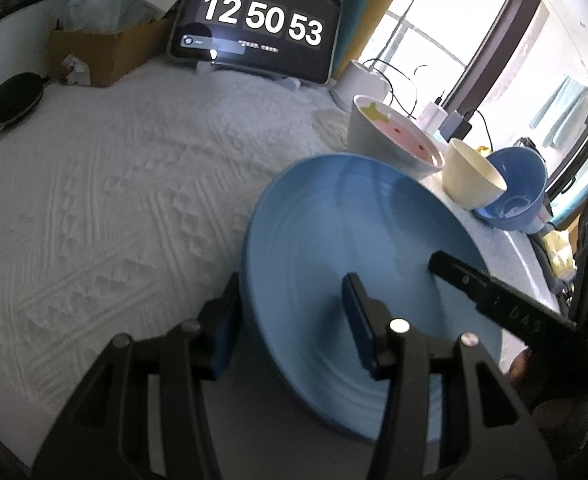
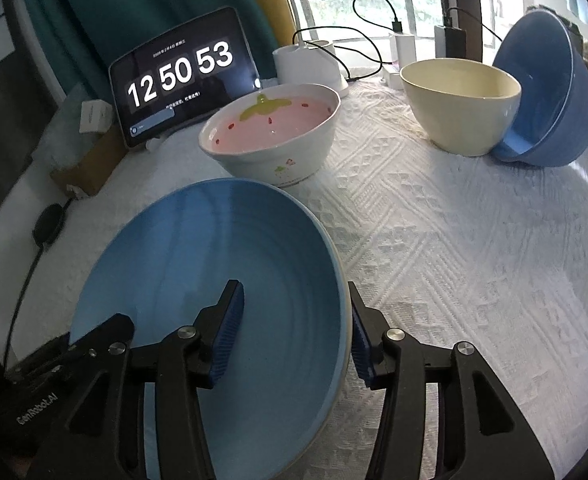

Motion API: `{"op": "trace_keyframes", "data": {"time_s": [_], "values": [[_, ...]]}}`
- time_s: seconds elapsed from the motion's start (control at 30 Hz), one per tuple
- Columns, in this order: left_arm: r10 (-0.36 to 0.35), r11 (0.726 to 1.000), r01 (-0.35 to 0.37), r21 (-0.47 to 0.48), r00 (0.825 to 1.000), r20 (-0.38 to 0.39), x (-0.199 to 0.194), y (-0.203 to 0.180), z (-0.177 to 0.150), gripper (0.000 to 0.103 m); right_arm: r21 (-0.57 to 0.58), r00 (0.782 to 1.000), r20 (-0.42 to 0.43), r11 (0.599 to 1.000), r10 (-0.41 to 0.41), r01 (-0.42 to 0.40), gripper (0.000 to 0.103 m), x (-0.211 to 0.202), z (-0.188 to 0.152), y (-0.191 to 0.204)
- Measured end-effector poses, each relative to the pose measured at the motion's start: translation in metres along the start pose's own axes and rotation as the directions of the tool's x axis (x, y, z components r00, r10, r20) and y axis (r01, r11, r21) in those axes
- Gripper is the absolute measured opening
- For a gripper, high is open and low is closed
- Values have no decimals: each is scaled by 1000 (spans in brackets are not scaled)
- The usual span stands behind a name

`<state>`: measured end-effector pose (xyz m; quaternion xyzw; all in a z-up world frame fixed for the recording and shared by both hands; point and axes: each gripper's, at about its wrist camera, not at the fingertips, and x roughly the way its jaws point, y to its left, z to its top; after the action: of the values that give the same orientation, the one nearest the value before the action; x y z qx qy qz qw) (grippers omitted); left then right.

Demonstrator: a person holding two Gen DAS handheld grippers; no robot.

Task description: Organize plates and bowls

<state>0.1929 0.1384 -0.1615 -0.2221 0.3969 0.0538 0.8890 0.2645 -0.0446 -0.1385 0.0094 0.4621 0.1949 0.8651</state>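
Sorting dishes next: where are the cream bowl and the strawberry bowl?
cream bowl (image 2: 459, 120), right wrist view, on its outer front wall.
strawberry bowl (image 2: 270, 128), right wrist view, on its pink inside.

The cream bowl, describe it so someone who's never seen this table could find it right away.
Start at the bright window behind the white textured tablecloth. Near it stand three bowls; the plain cream ceramic bowl sits upright between the strawberry-patterned white bowl and the tilted dark blue bowl leaning on it. It alone is cream and unpatterned.
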Motion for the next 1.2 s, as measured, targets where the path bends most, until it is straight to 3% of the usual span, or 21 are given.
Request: {"op": "trace_keyframes", "data": {"time_s": [0.43, 0.5, 0.7, 0.87, 1.2], "values": [[44, 999, -43, -7, 999, 6, -3, -11, -6, 58, -34, 997, 71, 999, -15, 17, 52, -24, 10, -8], [44, 999, -44, -6, 999, 9, -4, -16, -10, 65, -27, 997, 79, 999, -16, 18, 52, -28, 10, -11], [61, 998, -60, -27, 998, 10, -6, -18, -12, 66, -13, 994, 107, 999, -37, 39, 52, -44, 10, -25], [135, 991, -130, -40, 980, 150, -33, -20, -7, 66, 7, 989, 140, 999, -53, 53, 52, -62, 13, -41], [57, 997, -67, 41, 976, 210, -44, -62, -15, 66, 21, 978, 198, 998, -59, 56, 52, -96, 6, -59]]}}
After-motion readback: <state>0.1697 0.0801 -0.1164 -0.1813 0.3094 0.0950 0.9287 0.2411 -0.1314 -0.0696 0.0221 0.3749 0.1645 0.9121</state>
